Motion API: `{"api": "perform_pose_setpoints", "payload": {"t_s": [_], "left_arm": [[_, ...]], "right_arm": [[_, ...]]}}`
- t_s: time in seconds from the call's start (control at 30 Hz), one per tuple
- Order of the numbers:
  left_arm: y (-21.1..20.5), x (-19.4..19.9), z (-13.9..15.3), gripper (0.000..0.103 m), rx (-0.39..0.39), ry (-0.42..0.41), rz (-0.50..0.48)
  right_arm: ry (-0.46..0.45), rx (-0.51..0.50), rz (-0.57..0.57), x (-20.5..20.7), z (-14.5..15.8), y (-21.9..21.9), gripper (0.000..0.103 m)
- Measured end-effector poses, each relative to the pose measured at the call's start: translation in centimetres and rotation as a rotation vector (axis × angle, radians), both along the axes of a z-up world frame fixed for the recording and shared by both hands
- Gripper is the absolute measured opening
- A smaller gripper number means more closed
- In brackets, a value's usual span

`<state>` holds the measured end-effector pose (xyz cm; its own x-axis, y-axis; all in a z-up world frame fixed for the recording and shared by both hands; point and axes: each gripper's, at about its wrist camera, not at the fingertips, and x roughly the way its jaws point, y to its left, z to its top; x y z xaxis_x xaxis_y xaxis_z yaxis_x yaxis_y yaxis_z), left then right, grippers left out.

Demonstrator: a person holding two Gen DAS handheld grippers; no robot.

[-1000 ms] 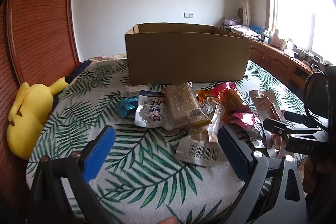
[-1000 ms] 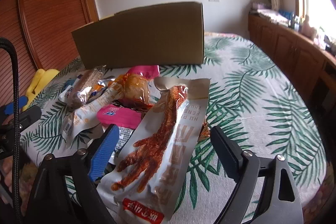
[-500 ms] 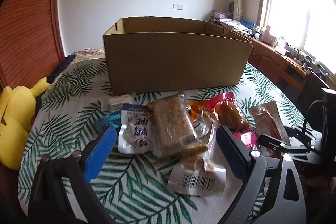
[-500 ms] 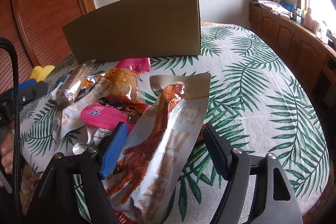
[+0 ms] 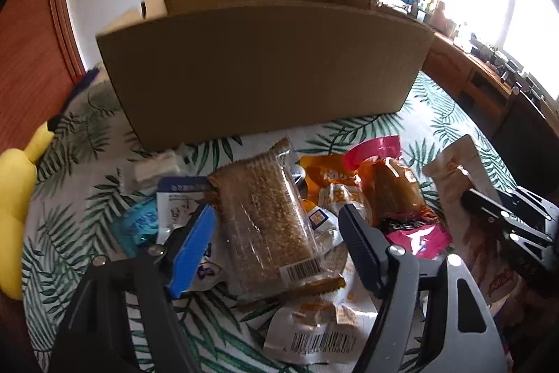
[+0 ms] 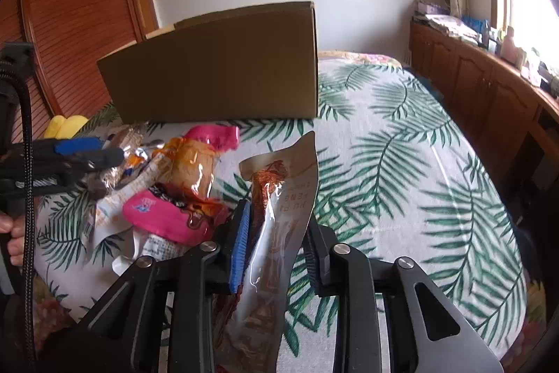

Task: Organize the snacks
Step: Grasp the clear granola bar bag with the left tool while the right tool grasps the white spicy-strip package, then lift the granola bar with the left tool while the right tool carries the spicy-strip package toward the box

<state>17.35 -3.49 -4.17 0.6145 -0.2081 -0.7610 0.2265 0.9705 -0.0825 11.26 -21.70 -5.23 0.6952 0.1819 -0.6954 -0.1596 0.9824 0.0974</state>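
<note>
Right wrist view: a table under a white cloth printed with green palm leaves (image 6: 401, 170) fills the room's middle, and on it stands an open brown cardboard box (image 6: 216, 76), its long side toward the camera. In front of the box lies a loose heap of snack packets. Nearest the camera, the right gripper (image 6: 276, 250) has its jaws closing on a long pale pouch with a red-brown chicken foot inside (image 6: 279, 208); the pouch stands on edge between the blue pad and the black one, buckled by the squeeze, its lower end hanging below the jaws. Beside it sit a pink packet (image 6: 164, 215) and an orange packet (image 6: 192, 166).

Left wrist view: the left gripper (image 5: 276, 236) points down at the same heap, its jaws about two thirds open and closing around a clear packet of golden-brown seed bar (image 5: 269, 215), which lies flat on other packets. The pads do not yet press on it. A white packet with a barcode (image 5: 314, 334) lies below it, and a yellow plush toy (image 5: 12, 208) sits at the table's left edge.

The step in hand looks like picking up: each tool is taking one snack. Next, each packet would likely need lifting clear of the heap, carrying over the box's near wall, and releasing inside. The limp pouch may sag or slip.
</note>
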Motion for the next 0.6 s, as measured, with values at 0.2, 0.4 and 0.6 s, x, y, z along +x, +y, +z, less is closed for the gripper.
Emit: {"api": "perform_pose_setpoints", "payload": {"t_s": [0.2,0.4,0.6], "left_arm": [[0.2,0.7,-0.6,0.049,-0.031,0.025,0.009],[1.4,0.1,-0.6,0.044,-0.101,0.012,0.018],[2.4,-1.0,0.4,0.044,-0.130,-0.038,0.027]], "right_arm": [[-0.001,0.043,0.022,0.0,0.3,-0.5,0.025],[-0.034,0.079,0.036,-0.4,2.0,-1.2,0.024],[-0.067,0.085,0.050,-0.4,3.6,-1.2,0.023]]}}
